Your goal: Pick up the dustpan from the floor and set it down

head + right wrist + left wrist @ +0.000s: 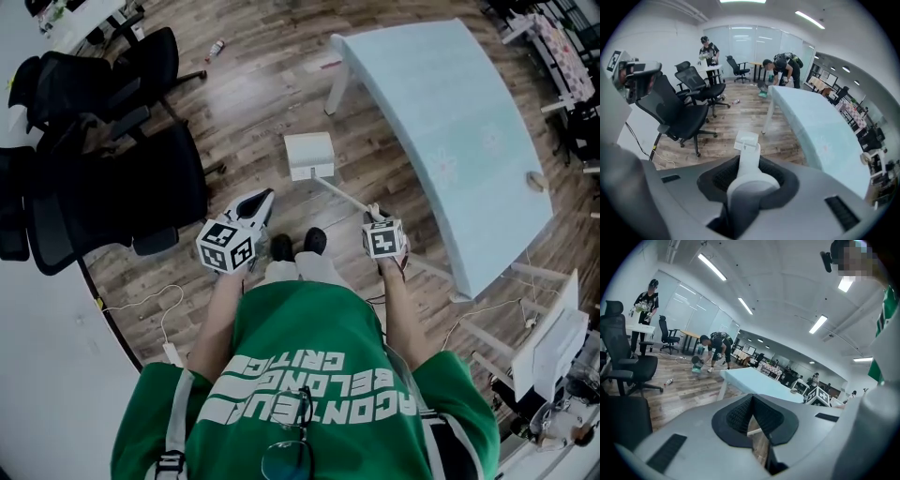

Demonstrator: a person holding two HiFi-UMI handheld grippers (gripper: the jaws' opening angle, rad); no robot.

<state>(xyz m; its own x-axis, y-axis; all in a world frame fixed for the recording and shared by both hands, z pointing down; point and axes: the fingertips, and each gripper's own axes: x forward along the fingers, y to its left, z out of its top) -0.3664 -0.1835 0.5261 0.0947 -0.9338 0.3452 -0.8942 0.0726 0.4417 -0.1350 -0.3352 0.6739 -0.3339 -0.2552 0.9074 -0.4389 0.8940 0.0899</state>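
Note:
The dustpan is white, a boxy pan on a long thin handle. It hangs over the wood floor in front of the person's shoes. My right gripper is shut on the top of that handle. The right gripper view looks steeply down the handle to the pan below my right gripper. My left gripper is to the left of the pan, apart from it, with its jaws together and nothing in them. In the left gripper view only a thin slit shows between the pads of my left gripper.
A pale blue table runs along the right. Black office chairs stand at the left. Cables trail over the floor by the person's left side. A bottle lies farther off. People work at the far end.

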